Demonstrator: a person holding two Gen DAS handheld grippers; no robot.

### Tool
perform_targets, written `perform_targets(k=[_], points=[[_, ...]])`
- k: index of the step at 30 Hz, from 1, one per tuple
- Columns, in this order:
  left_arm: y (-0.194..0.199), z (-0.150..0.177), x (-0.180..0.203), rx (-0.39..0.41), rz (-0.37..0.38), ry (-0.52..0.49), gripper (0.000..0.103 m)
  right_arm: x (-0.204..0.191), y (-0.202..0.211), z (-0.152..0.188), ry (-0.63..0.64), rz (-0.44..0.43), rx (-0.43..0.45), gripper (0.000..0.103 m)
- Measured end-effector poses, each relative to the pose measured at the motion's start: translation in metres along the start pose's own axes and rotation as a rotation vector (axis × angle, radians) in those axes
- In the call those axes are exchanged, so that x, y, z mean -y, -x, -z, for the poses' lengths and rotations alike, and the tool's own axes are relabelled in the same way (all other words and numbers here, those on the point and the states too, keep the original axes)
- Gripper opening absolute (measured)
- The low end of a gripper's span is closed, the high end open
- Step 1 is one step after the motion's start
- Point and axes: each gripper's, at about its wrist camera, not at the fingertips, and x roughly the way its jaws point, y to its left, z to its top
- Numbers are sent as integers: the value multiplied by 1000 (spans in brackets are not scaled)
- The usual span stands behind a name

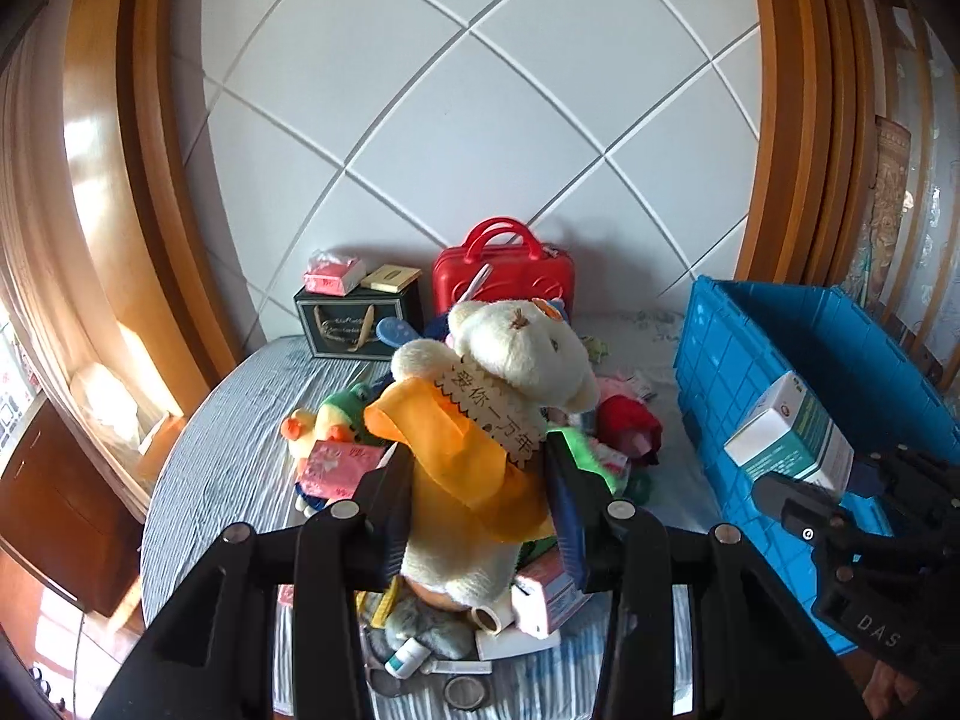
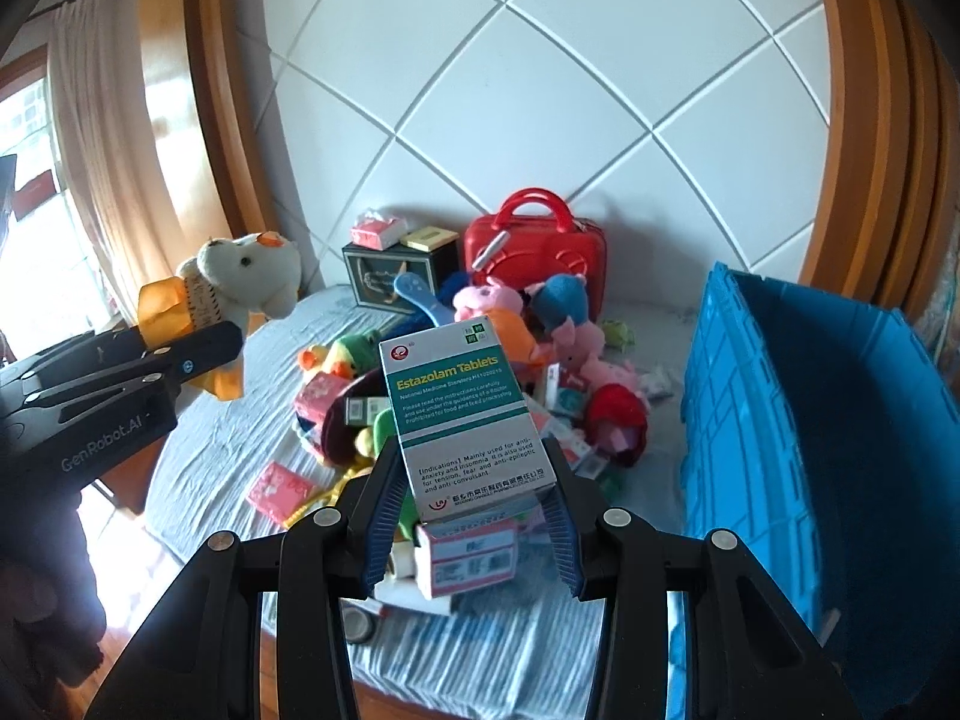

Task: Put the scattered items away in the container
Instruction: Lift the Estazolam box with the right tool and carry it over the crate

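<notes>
Plush bear (image 1: 510,360) in yellow cloth is clamped at the body in the left gripper (image 1: 480,492), held above the pile, left of the blue crate (image 1: 780,348). Tablet box (image 2: 465,414) is pinched at its lower end in the right gripper (image 2: 474,516), also above the pile, just left of the crate wall.

Risks:
- Box is gripped low and stands tall above the pads; likely to pivot or slip if swung fast.
- Bear is soft and its loose cloth hangs off the side, so it could snag the crate rim or slump out.
- Both grippers head for the same crate; collision is possible at the opening.

Surface: bed (image 2: 240,420) with striped sheet, toy and carton pile left of crate. Red case (image 2: 534,258) and dark gift box (image 2: 396,276) sit behind pile against white panelled headboard (image 2: 510,90), wood frame either side, curtain (image 2: 90,150) far left.
</notes>
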Motion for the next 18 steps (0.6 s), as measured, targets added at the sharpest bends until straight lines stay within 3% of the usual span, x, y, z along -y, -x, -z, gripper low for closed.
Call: perform_targets(k=[9,18], points=[[-9,-37,95,29,75,-84,40,90,30,-20,-71,23,65,42],[-20,-69,221,44,222,-194,40,198,60,-22,-206,121,123,42]])
